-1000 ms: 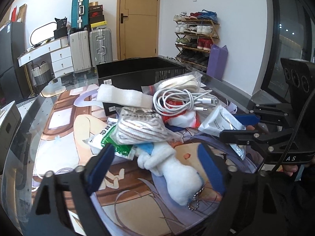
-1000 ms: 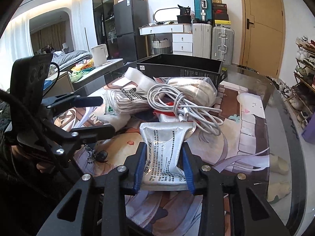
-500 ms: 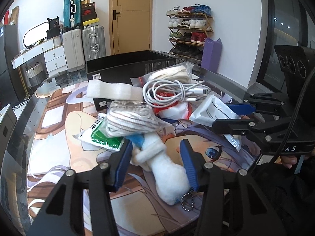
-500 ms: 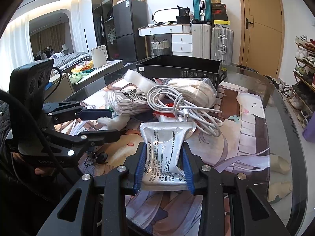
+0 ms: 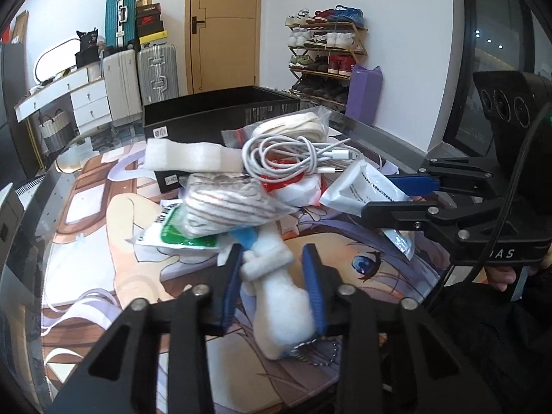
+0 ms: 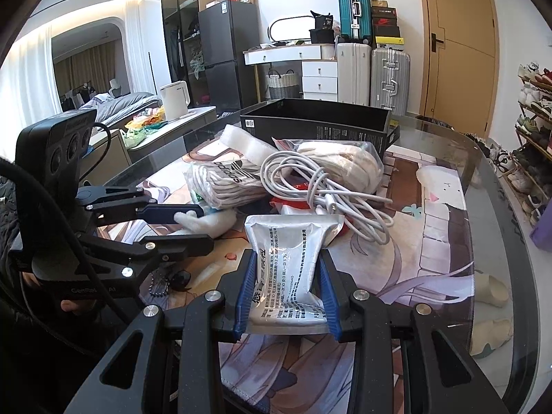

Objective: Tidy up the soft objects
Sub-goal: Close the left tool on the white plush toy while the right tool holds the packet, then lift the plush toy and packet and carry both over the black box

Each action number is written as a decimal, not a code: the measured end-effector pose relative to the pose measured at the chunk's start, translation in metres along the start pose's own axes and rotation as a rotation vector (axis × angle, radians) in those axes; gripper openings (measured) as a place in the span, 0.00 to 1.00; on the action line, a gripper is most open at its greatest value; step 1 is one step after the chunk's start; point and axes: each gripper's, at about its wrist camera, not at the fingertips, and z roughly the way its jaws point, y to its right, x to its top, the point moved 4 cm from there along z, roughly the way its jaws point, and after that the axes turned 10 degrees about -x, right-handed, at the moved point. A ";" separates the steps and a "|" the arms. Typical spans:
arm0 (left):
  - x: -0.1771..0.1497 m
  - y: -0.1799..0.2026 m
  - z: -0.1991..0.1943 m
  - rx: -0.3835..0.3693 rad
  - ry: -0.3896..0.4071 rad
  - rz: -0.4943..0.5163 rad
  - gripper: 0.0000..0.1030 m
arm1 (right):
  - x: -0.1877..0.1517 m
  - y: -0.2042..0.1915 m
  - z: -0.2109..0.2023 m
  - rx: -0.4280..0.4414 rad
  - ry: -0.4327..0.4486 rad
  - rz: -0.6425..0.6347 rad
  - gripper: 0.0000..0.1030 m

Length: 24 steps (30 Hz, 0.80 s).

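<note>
Between the blue pads of the left gripper (image 5: 272, 286), a white plush toy (image 5: 283, 296) is being pinched, the jaws pressed in against its soft body on both sides. The toy's long axis is being kept roughly in line with the fingers: its narrower, collared end is pointing away toward the pile, while its rounded end, carrying a small metal chain (image 5: 312, 350), is lying nearest the camera. The far end is tucked just under a bagged pair of striped socks (image 5: 227, 207), so a withdrawal along the toy's own axis, toward the holder, is judged to be the cleanest path. The black box (image 5: 220, 114) beyond the pile is judged the likely destination, though this is not being shown.

In the right gripper (image 6: 288, 289), a printed white pouch (image 6: 291, 262) is being clamped between the pads, its long axis also running along the fingers, with its top edge flaring beyond the fingertips. The pouch is being held above the illustrated mat (image 6: 431, 234), just in front of a coiled white cable (image 6: 310, 179).

The left wrist view alone is showing both pads bearing on the plush toy and the chain at its near end. The right wrist view is presenting the same gripper side-on, where only the far tip of the toy is emerging beyond the pads, and contact with the mat cannot be judged.
</note>
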 end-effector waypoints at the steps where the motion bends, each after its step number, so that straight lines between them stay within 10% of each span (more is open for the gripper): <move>1: 0.000 -0.001 -0.001 -0.006 0.002 -0.004 0.23 | 0.000 0.000 -0.001 0.000 0.003 0.000 0.34; 24: 0.024 0.013 -0.051 -0.073 0.153 0.009 0.23 | 0.022 -0.001 -0.035 0.008 0.138 0.012 0.34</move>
